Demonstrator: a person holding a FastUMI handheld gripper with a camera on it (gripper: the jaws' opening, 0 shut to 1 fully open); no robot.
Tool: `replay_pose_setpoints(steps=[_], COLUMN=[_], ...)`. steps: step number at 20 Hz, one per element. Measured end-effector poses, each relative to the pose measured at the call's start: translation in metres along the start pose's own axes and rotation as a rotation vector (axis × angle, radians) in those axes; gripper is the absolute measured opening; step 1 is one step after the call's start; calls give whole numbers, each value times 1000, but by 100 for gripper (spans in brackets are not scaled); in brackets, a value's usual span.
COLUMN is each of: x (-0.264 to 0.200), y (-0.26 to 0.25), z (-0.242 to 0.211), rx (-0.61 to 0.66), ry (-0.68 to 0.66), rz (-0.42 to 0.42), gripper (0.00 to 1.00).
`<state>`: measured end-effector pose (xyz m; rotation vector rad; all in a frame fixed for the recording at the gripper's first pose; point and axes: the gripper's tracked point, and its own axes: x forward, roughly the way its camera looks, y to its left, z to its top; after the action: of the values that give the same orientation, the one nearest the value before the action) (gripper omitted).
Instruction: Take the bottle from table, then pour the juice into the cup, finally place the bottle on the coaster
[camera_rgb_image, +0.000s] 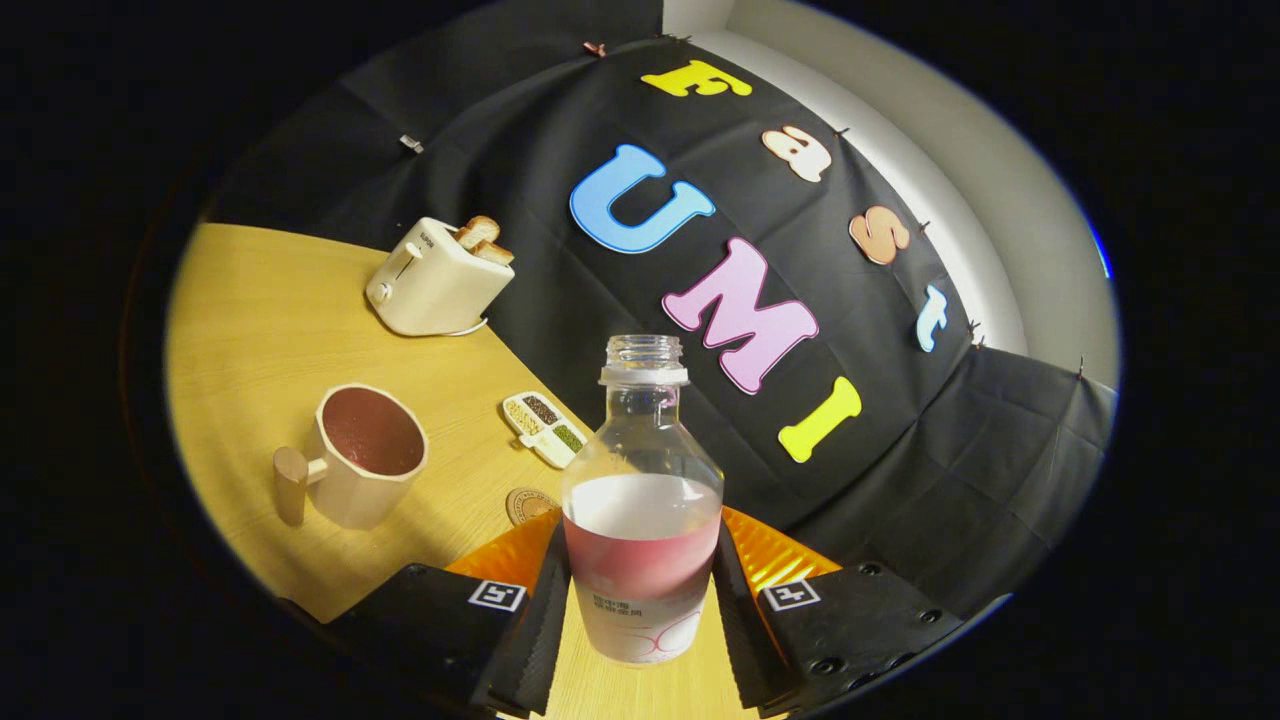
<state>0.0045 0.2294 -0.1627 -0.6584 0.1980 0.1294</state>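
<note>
A clear uncapped bottle (641, 520) with pink juice in its lower half stands between my two fingers. The gripper (640, 610) is shut on the bottle, both black pads pressing its labelled sides, and the bottle looks lifted off the wooden table (250, 320). To the left, beyond the fingers, stands a cream cup (365, 455) with a wooden handle; reddish juice fills its inside. A small round coaster (528, 504) lies on the table just ahead of the left finger, partly hidden by it and the bottle.
A cream toaster (435, 278) with two toast slices stands at the table's far side. A small divided dish (545, 427) of seeds lies between the cup and the bottle. The black cloth wall rises right behind the table.
</note>
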Motion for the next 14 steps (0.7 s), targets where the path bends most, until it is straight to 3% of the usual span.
replay_pose_setpoints(steps=[7, 14], x=[6, 16], y=[39, 64], z=[3, -5], rx=[-329, -533], ry=[-37, -21], rz=[50, 88], gripper=[70, 70])
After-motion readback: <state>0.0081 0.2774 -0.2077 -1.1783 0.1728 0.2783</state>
